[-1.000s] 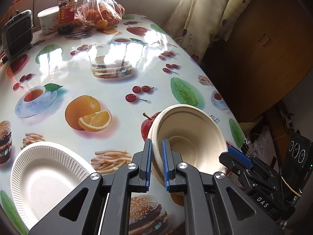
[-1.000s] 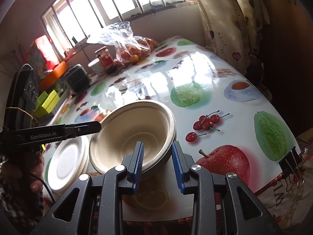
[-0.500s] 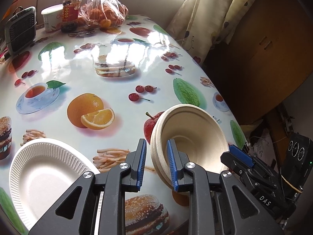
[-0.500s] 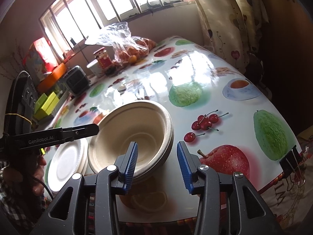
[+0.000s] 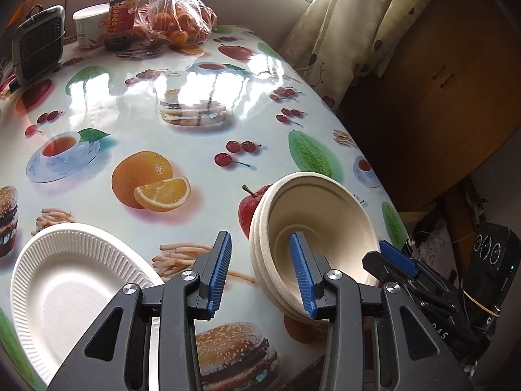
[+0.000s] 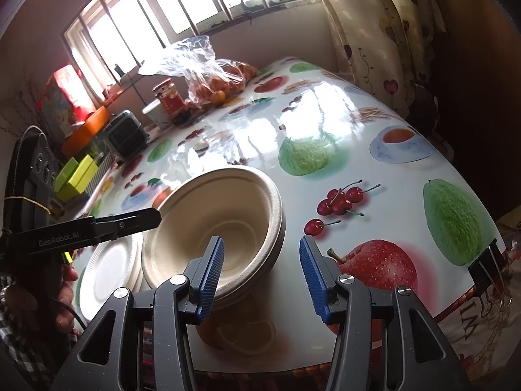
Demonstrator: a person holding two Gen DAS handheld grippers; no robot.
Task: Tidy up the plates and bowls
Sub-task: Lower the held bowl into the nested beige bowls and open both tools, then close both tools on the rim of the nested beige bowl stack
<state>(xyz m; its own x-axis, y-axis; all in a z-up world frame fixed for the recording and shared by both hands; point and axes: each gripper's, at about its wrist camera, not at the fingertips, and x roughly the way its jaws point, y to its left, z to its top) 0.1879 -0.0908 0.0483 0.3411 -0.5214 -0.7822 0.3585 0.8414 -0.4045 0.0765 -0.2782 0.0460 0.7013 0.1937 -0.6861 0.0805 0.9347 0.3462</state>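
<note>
A stack of beige paper bowls [image 5: 312,224] rests on the table near its front right edge; it also shows in the right wrist view [image 6: 218,224]. My left gripper [image 5: 260,270] is open, its jaws either side of the stack's left rim without gripping. My right gripper [image 6: 260,270] is open, its jaws either side of the stack's near right rim. A stack of white ribbed paper plates [image 5: 65,280] lies to the left of the bowls and also shows in the right wrist view [image 6: 107,267].
The table [image 5: 195,75] has a glossy fruit-print cloth. At its far end stand a bag of oranges [image 5: 176,16], a red jar [image 5: 122,16], a white tub [image 5: 86,26] and a small grey heater [image 5: 37,45]. A curtain [image 5: 355,26] and brown cabinet [image 5: 439,81] are right.
Both grippers have opened and let go of the bowl stack's rim. The bowls have settled onto the table.
</note>
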